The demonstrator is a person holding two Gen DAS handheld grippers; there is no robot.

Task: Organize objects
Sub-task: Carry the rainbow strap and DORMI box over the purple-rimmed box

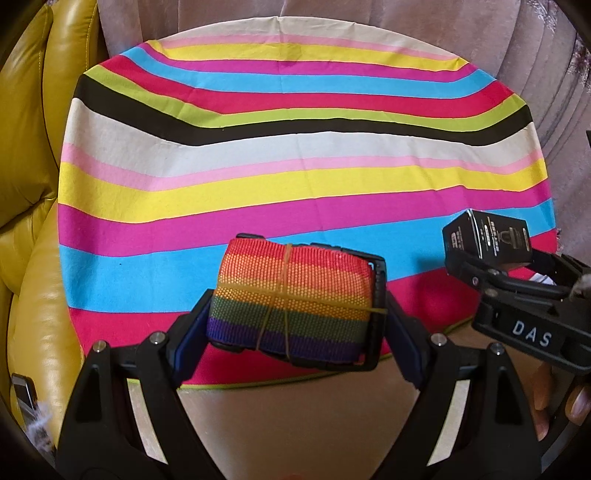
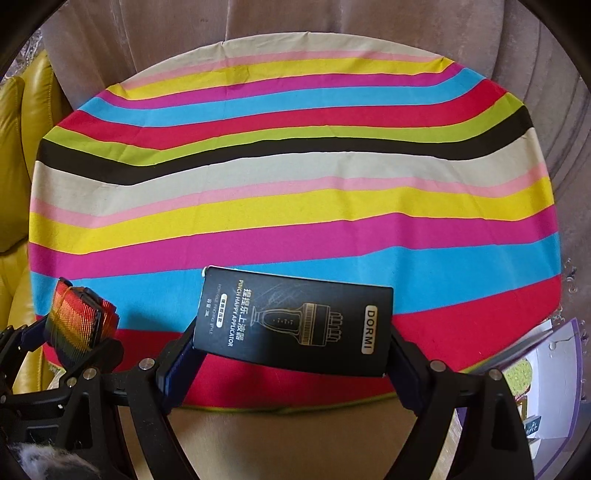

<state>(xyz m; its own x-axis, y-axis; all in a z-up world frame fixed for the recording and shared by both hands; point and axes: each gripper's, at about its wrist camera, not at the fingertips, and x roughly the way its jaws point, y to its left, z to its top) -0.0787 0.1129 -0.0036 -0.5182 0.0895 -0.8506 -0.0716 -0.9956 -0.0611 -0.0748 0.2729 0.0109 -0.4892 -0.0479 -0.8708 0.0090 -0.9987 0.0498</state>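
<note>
My left gripper (image 1: 295, 325) is shut on a rolled rainbow luggage strap (image 1: 291, 299) bound with rubber bands and fitted with a black buckle. It holds the strap above the near edge of the round table with its striped cloth (image 1: 295, 177). My right gripper (image 2: 291, 343) is shut on a black DORMI applicator box (image 2: 295, 325), also above the near edge. In the left wrist view the right gripper (image 1: 491, 269) and the box (image 1: 487, 236) show at the right. In the right wrist view the left gripper (image 2: 77, 332) and the strap (image 2: 74, 317) show at the left.
A yellow leather sofa (image 1: 29, 184) stands left of the table. A beige curtain (image 2: 295, 29) hangs behind it. A purple-edged box with printed items (image 2: 546, 387) sits at the lower right. A phone (image 1: 24, 395) lies on the sofa.
</note>
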